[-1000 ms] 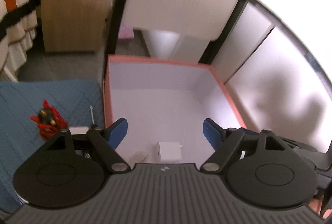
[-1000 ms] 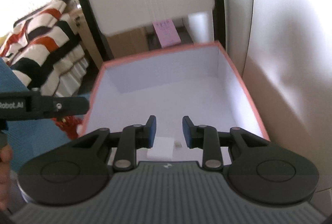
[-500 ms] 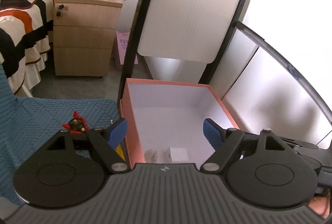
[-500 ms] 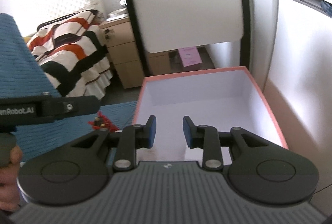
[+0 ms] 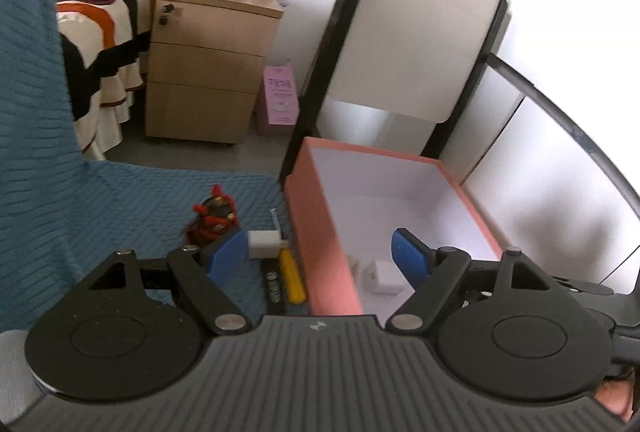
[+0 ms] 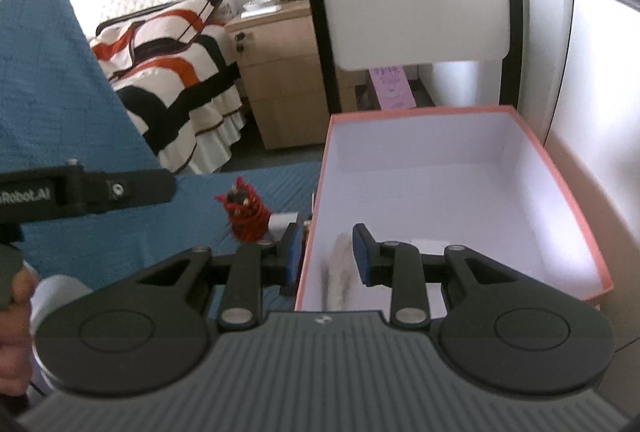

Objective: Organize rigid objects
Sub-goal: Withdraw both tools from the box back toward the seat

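pink box (image 5: 320, 232) | beside: red toy (image 5: 214, 218), white adapter (image 5: 264, 244), yellow tool (image 5: 291, 280)

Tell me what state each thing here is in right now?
pink box: lid off, white charger lying inside.
white plug: outside the box, on the blue blanket.
yellow tool: lying flat beside the box.
red toy: on the blanket.
left gripper: fingers wide apart, empty.
right gripper: fingers partly apart, empty.

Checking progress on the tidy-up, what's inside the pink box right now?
Inside the pink box lies a white charger block near the front corner. The gripper body covers the nearest floor.
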### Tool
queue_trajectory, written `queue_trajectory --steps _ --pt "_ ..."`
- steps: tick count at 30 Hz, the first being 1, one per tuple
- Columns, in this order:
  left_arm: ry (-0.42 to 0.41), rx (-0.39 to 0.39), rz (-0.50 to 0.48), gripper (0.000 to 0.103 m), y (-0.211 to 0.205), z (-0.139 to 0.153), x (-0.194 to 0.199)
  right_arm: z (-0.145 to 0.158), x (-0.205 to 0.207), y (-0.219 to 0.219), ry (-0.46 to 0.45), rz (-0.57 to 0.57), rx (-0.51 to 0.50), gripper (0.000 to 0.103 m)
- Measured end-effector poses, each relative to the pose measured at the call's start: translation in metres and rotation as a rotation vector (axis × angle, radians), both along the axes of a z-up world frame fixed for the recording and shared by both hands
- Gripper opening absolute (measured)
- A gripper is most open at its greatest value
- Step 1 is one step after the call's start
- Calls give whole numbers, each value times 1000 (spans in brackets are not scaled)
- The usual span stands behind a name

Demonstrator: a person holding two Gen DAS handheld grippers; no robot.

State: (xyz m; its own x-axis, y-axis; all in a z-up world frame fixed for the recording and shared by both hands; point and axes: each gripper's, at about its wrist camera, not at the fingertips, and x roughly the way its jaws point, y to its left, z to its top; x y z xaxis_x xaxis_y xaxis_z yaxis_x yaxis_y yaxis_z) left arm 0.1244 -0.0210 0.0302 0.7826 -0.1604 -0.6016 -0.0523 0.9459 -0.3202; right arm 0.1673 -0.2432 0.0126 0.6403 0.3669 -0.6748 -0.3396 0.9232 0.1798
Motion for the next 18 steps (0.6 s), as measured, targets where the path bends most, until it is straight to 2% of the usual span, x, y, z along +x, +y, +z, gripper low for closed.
queue_trajectory --steps 5,12,18 --pt "-1 5 52 84 20 -15 -18 -10 -16 17 6 29 -25 32" --pt "-3 62 95 84 34 -31 -30 -28 -33 38 67 57 -7 33" --pt "4 50 121 84 50 -46 -35 -42 -44 57 93 77 -9 32"
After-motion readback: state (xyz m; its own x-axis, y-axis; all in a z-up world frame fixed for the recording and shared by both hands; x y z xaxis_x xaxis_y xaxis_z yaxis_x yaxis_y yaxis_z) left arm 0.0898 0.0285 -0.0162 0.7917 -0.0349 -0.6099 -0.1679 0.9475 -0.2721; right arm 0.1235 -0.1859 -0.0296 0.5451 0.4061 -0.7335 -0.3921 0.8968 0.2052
